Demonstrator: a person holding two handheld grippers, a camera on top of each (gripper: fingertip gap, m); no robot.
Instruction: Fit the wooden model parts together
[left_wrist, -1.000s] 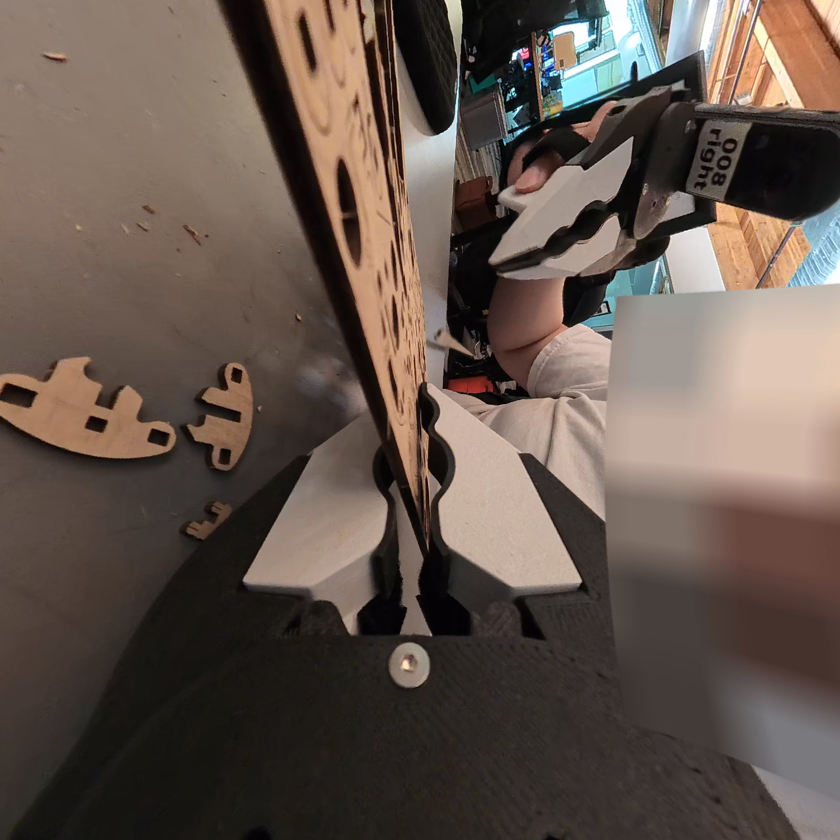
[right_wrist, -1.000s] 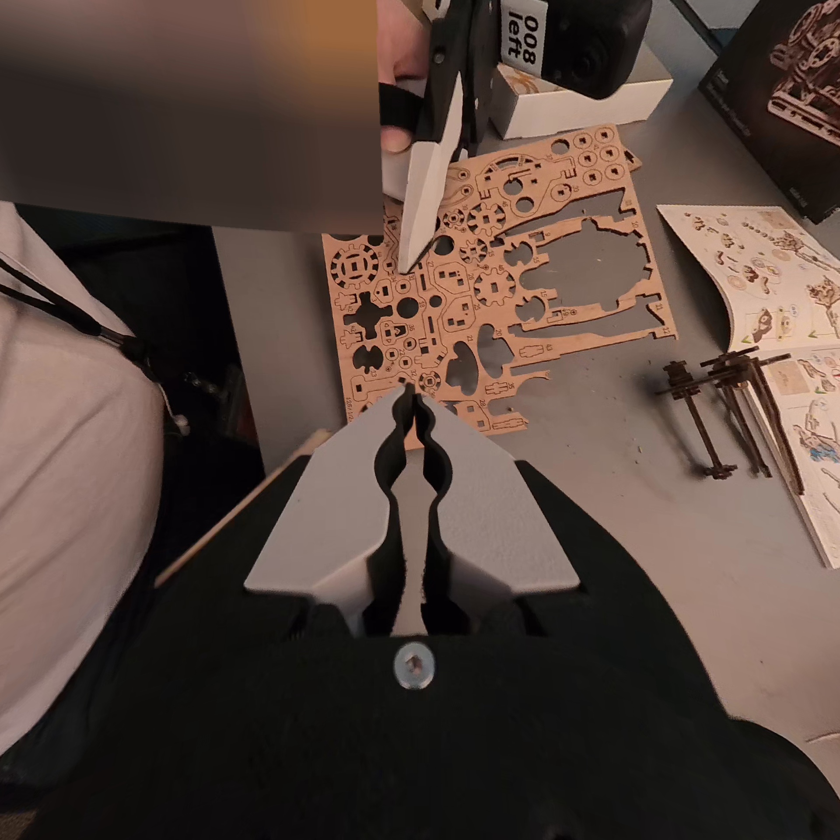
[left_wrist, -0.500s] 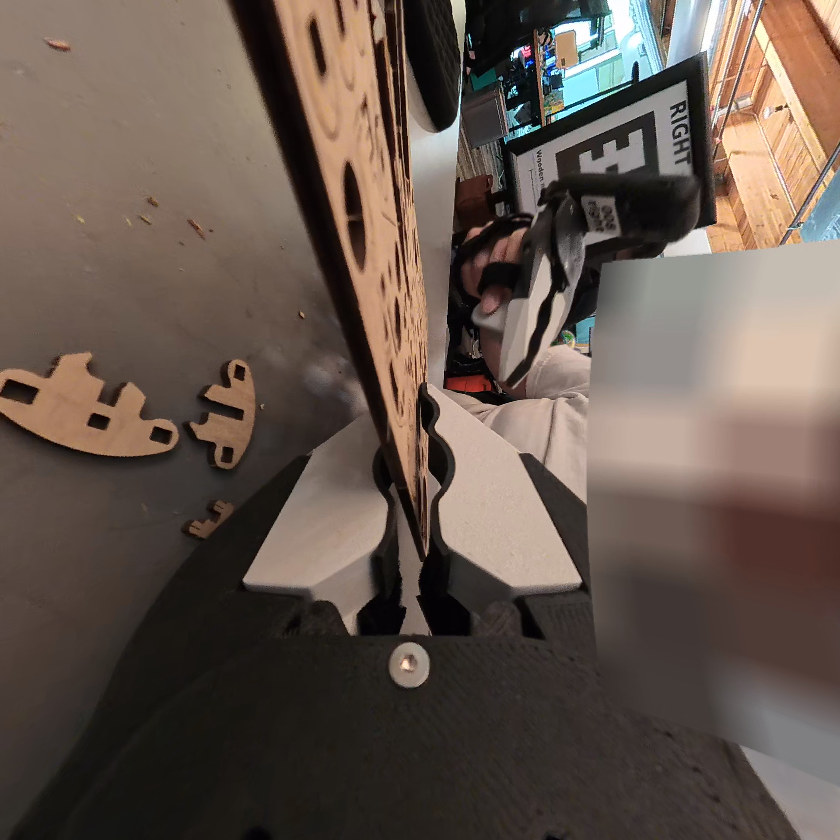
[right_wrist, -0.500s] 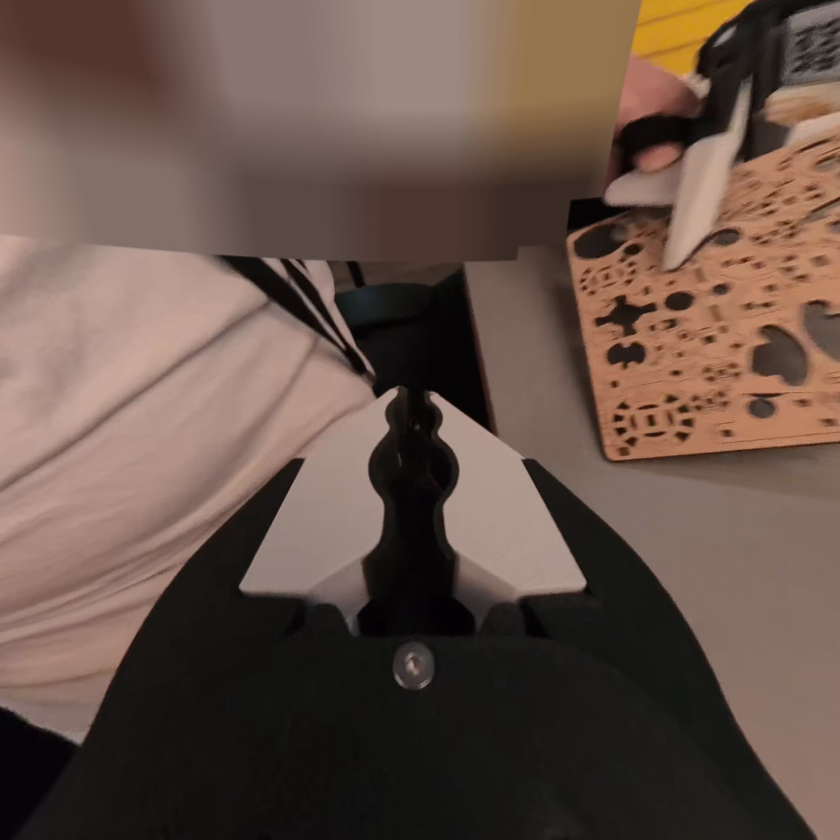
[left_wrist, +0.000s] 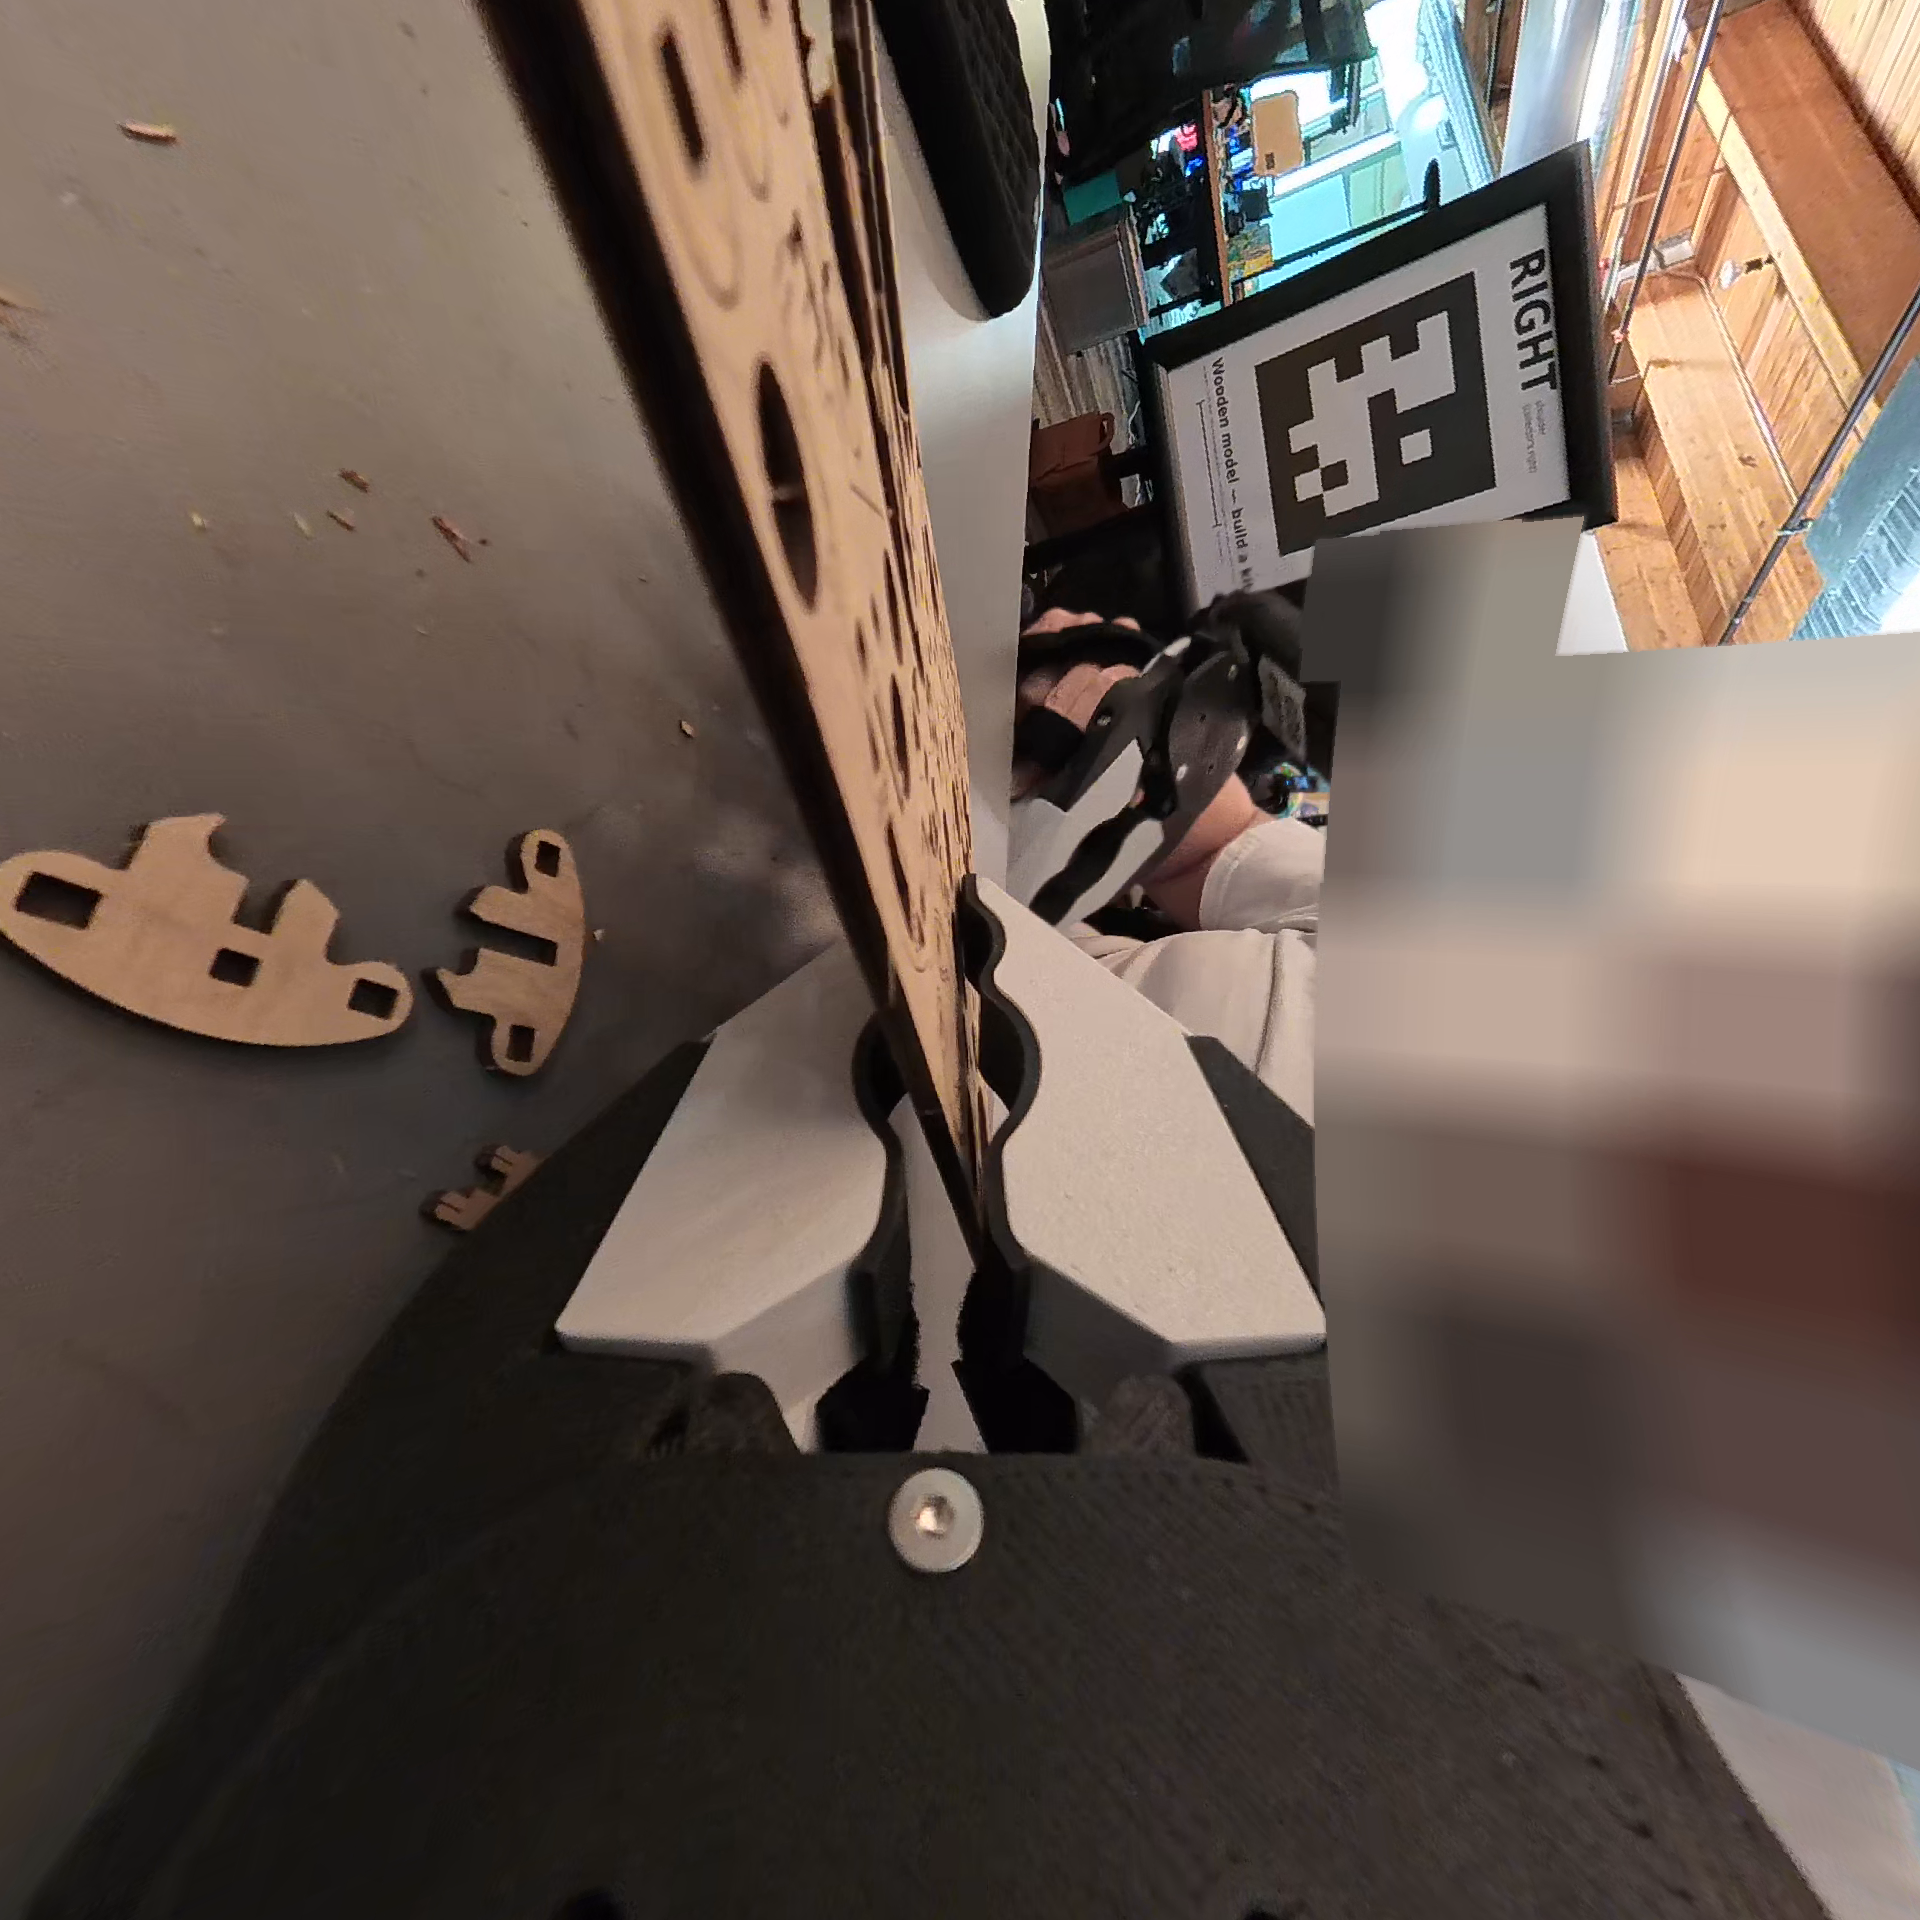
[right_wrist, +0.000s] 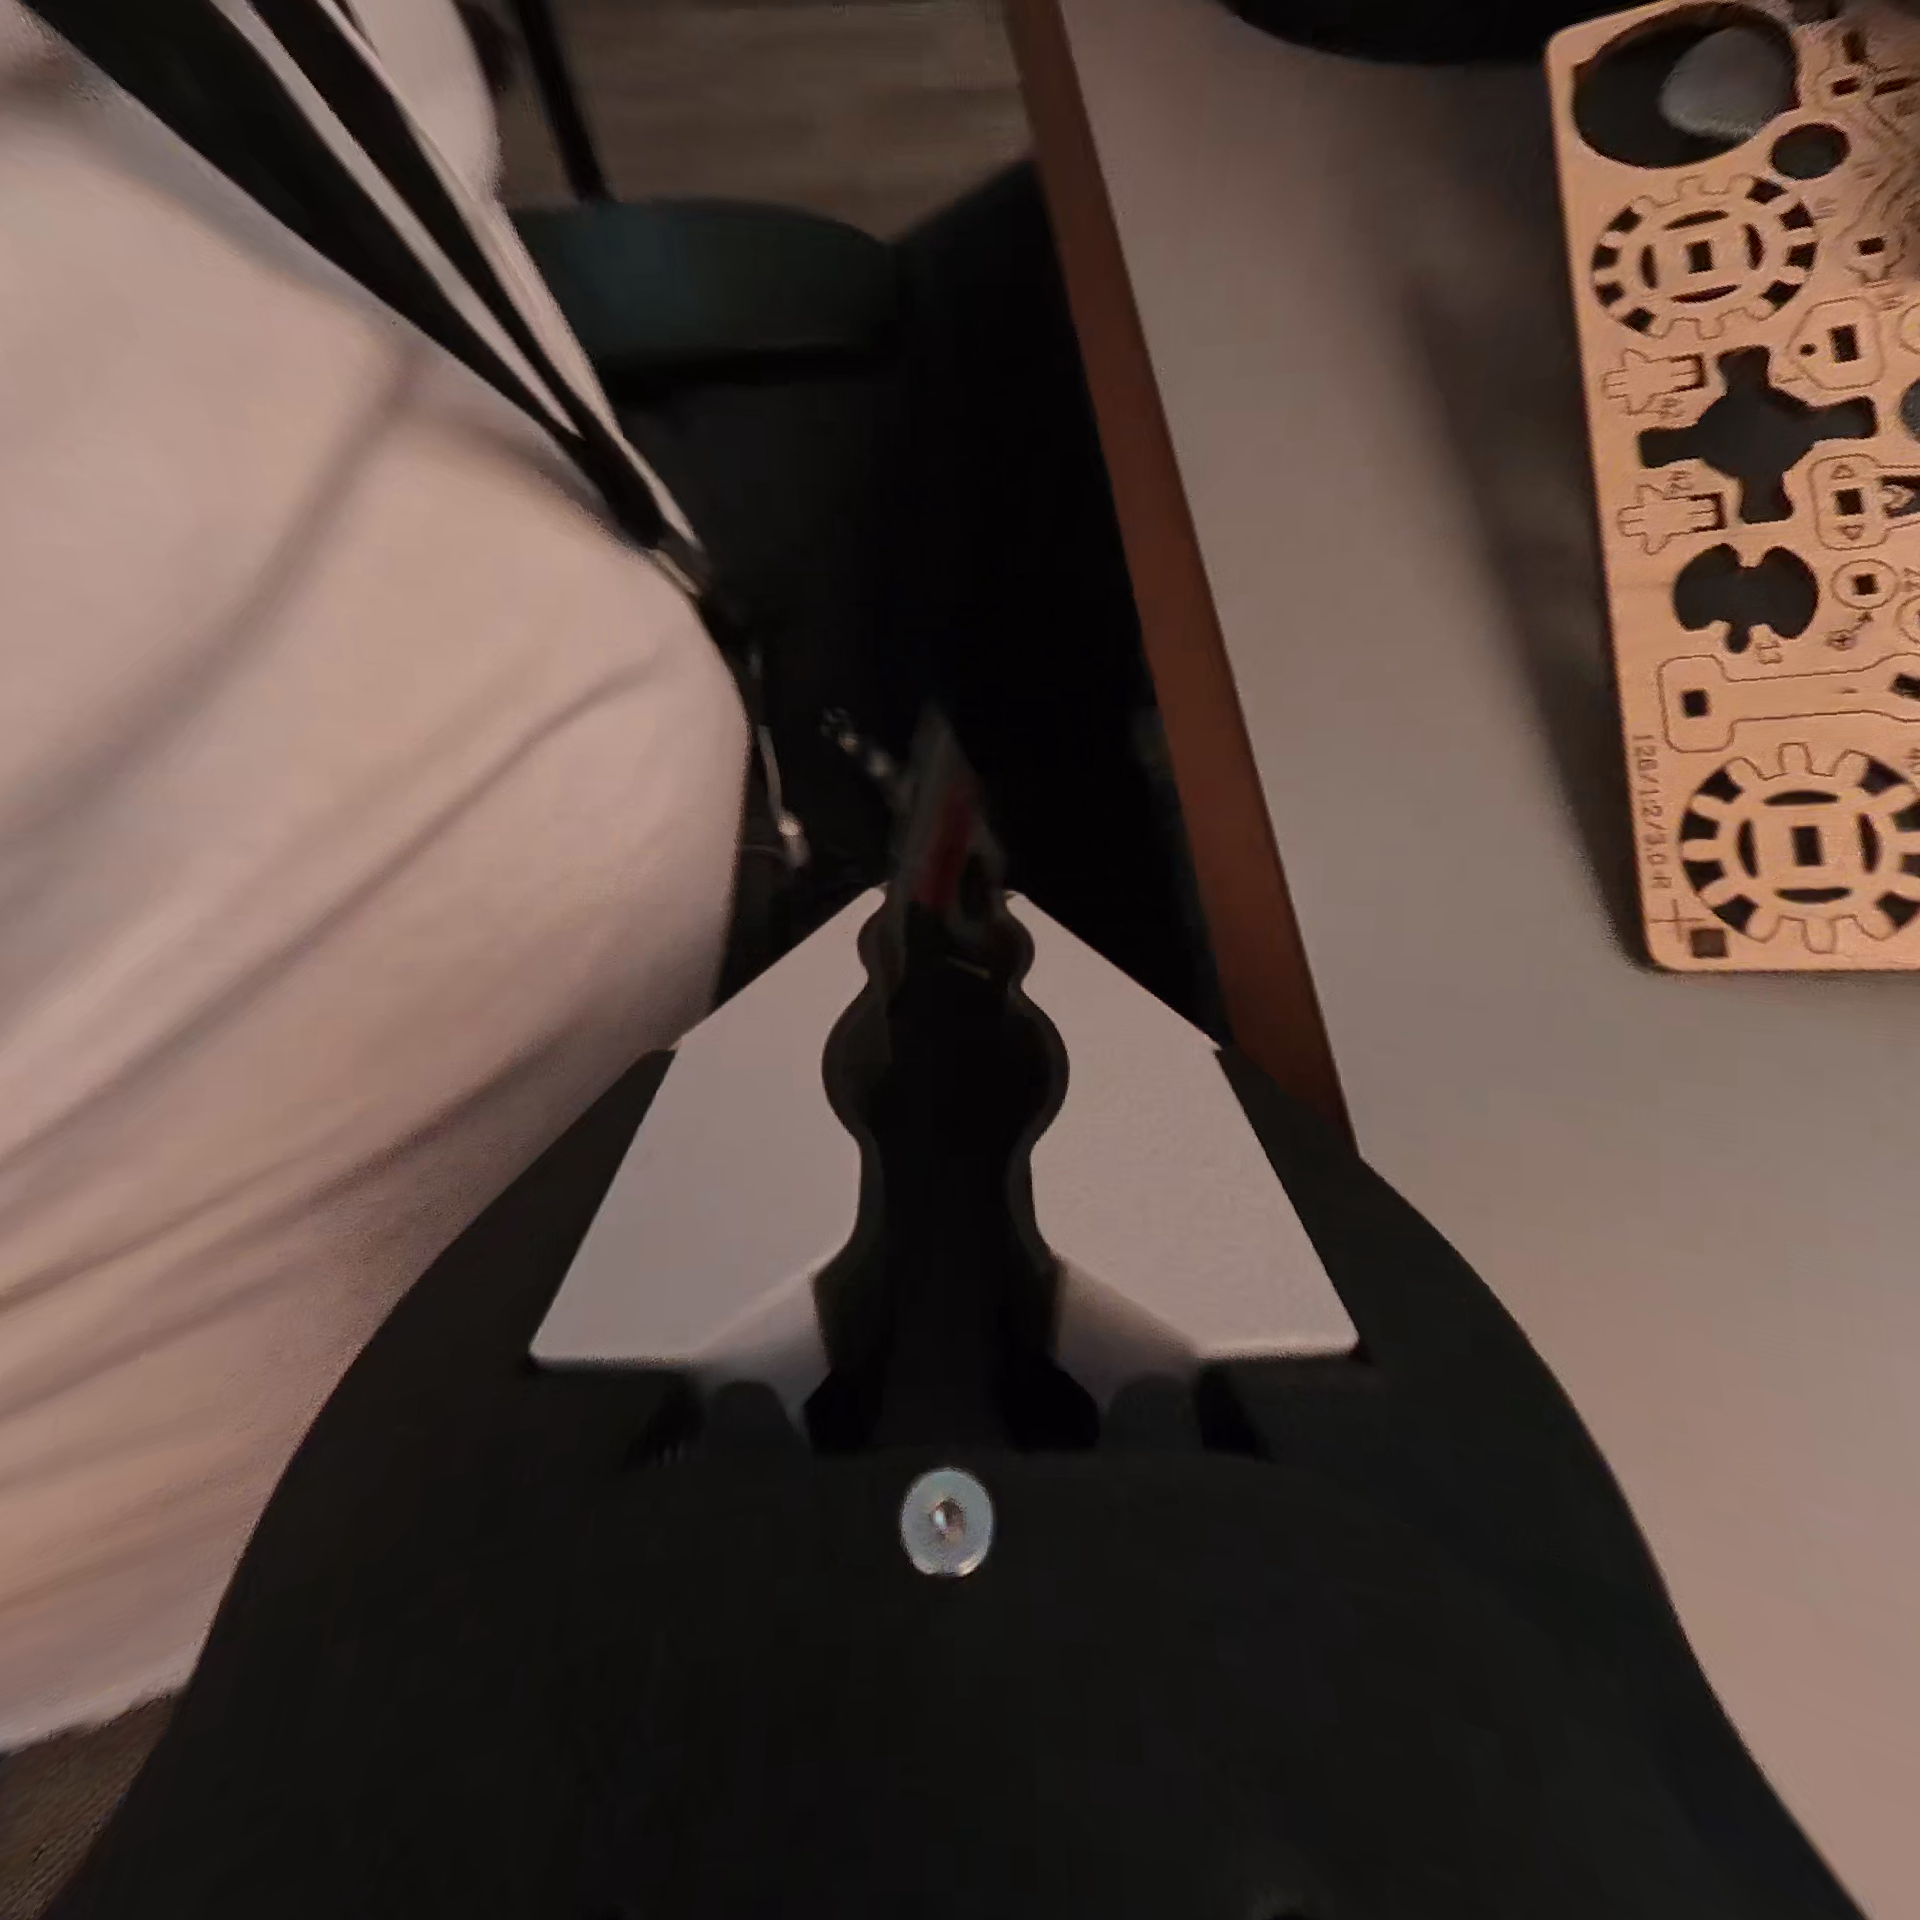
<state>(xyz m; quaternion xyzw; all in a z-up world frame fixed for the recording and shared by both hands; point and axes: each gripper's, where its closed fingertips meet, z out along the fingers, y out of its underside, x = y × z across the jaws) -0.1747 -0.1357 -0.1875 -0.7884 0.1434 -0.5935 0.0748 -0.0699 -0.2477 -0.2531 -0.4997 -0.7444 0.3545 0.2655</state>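
Left hand-held gripper clamped on the wooden sheet, tilted above the desk. Right hand-held gripper closed, empty, off the desk edge. Loose wooden parts lie nearby.

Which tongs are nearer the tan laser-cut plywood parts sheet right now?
Left. The left tongs are clamped on the tan laser-cut plywood parts sheet; the right tongs are off the table edge, apart from it, shut on nothing.

Left of sheet: bare grey tabletop, open above the two loose cut-outs and a small scrap.
Middle: the wooden parts sheet, clamped in the left hand-held gripper, stands as a wall.
Near edge: the person's torso crowds the right hand-held gripper.
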